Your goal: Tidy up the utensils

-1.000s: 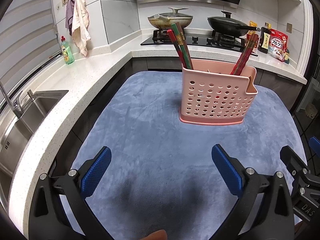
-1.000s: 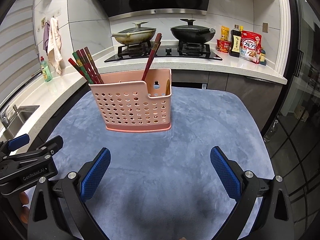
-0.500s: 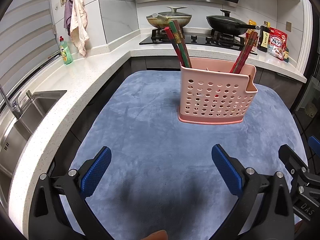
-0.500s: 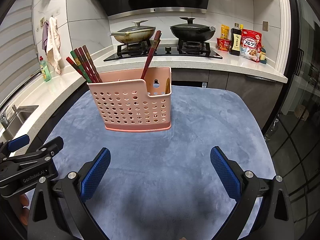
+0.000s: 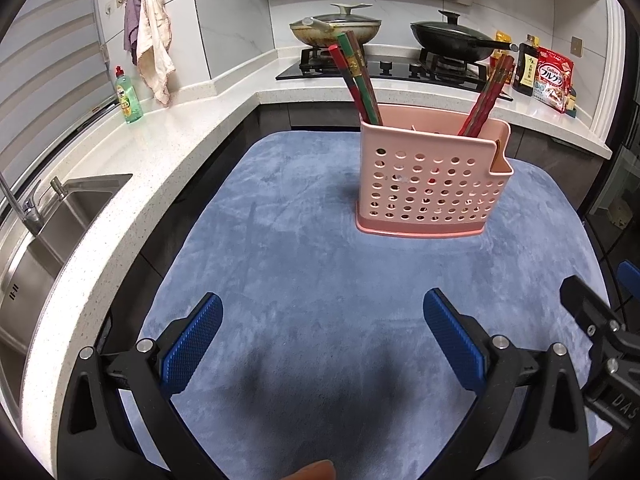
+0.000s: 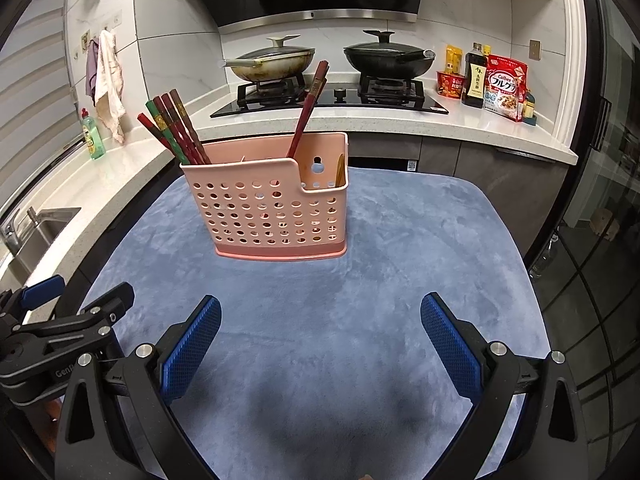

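A pink perforated utensil holder (image 5: 430, 184) (image 6: 272, 208) stands upright on the blue-grey mat (image 5: 304, 280) (image 6: 360, 280). Several red and green chopsticks (image 5: 356, 80) (image 6: 172, 128) lean out of its left compartment, and a dark red pair (image 5: 488, 94) (image 6: 310, 108) sticks out of another. A light wooden piece (image 6: 340, 170) shows in the notched right compartment. My left gripper (image 5: 322, 344) hangs open over the near mat, nothing between its fingers. My right gripper (image 6: 320, 344) is open and empty too, well short of the holder. Each gripper's body shows at the edge of the other's view.
A white counter (image 5: 160, 152) curves round the left with a sink (image 5: 52, 216) and a green soap bottle (image 5: 128, 96). A hob with two lidded pans (image 6: 272, 66) (image 6: 384, 60) is behind. Food packets and a bottle (image 6: 500, 88) stand at the back right.
Both views have shifted only a little; the holder sits slightly lower and further away. Both grippers stay open and empty.
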Action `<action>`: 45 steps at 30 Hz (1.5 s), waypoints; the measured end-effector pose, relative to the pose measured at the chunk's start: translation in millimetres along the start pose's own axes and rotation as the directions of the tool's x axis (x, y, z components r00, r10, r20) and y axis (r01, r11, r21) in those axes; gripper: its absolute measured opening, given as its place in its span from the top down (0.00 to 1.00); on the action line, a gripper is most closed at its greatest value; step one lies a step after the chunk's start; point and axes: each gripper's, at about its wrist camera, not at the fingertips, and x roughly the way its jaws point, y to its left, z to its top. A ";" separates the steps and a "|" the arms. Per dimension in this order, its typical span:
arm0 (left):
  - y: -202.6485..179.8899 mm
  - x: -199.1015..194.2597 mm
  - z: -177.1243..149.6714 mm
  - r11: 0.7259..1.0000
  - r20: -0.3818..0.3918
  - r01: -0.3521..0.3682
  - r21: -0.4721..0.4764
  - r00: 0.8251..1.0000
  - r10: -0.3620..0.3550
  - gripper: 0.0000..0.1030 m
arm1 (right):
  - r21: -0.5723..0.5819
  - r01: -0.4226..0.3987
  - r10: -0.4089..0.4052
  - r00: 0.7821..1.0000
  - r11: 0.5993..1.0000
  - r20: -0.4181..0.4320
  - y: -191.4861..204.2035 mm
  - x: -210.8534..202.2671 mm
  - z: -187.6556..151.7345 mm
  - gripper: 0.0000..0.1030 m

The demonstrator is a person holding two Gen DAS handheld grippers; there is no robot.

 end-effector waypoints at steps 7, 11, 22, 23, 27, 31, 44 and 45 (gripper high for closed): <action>-1.2 4.5 0.9 1.000 -0.015 0.008 0.011 1.000 -0.008 0.07 | -0.005 0.008 -0.008 1.000 1.000 -0.019 1.4 2.6 -1.3 0.07; -2.6 4.2 4.6 1.000 -0.004 0.004 0.019 1.000 -0.004 0.07 | 0.000 0.014 -0.014 1.000 1.000 -0.025 -0.7 4.4 -0.7 0.06; -3.0 5.0 10.8 1.000 -0.009 0.017 0.015 1.000 -0.017 0.07 | -0.001 0.021 -0.021 0.999 1.000 -0.033 -1.7 5.9 0.6 0.07; -3.3 5.3 11.1 1.000 -0.011 0.016 0.016 1.000 -0.016 0.07 | -0.002 0.022 -0.022 0.999 1.000 -0.032 -1.6 5.7 0.6 0.06; -5.5 6.3 11.7 1.000 -0.020 0.016 0.019 1.000 -0.015 0.07 | 0.001 0.021 -0.021 0.999 1.000 -0.031 -1.9 5.6 0.5 0.06; -7.3 5.0 12.8 1.000 -0.023 0.018 0.016 1.000 -0.017 0.07 | 0.000 0.022 -0.022 0.999 1.000 -0.028 -1.8 4.8 2.1 0.06; -5.2 1.2 16.4 1.000 -0.016 0.013 -0.005 1.000 -0.013 0.07 | 0.000 0.021 -0.021 1.000 1.000 -0.019 -2.5 2.0 6.4 0.06; -5.3 1.0 16.7 1.000 -0.015 0.012 -0.004 1.000 -0.012 0.07 | 0.001 0.020 -0.020 1.000 1.000 -0.020 -2.5 2.1 6.6 0.06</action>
